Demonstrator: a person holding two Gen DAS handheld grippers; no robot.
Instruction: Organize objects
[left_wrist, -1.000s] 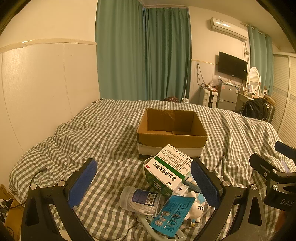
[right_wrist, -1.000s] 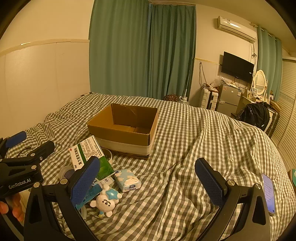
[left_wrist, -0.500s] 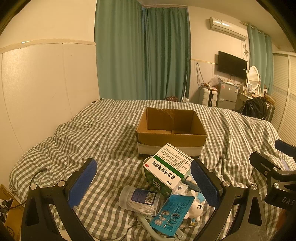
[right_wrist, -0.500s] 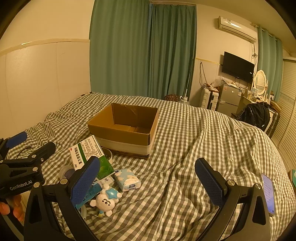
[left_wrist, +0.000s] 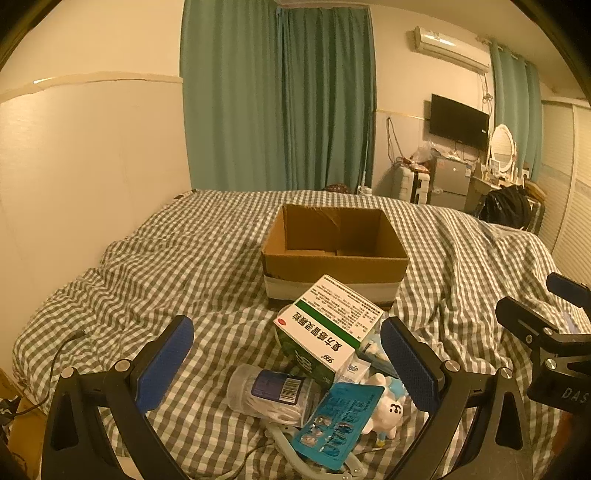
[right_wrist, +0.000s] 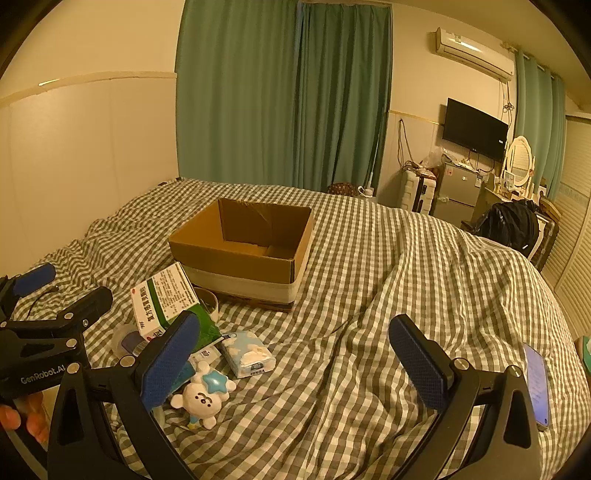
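An open cardboard box (left_wrist: 334, 254) (right_wrist: 243, 254) stands on the checked bed, with nothing visible inside it. In front of it lies a pile: a green-and-white medicine box (left_wrist: 327, 332) (right_wrist: 162, 299), a clear container with a blue label (left_wrist: 271, 391), a teal blister card (left_wrist: 338, 417), a white toy with a blue star (left_wrist: 386, 410) (right_wrist: 203, 395) and a blue tissue pack (right_wrist: 248, 353). My left gripper (left_wrist: 288, 358) is open just above the pile, holding nothing. My right gripper (right_wrist: 293, 356) is open to the pile's right over bare bedding.
A phone (right_wrist: 536, 380) lies on the bed at the far right. A wall panel (left_wrist: 85, 177) runs along the left side. A cable (left_wrist: 62, 347) trails over the left bed edge. A fridge, a TV and a black bag (right_wrist: 511, 225) stand beyond the bed.
Both views have drifted very slightly; the objects and the box have not moved, and both grippers have stayed open.
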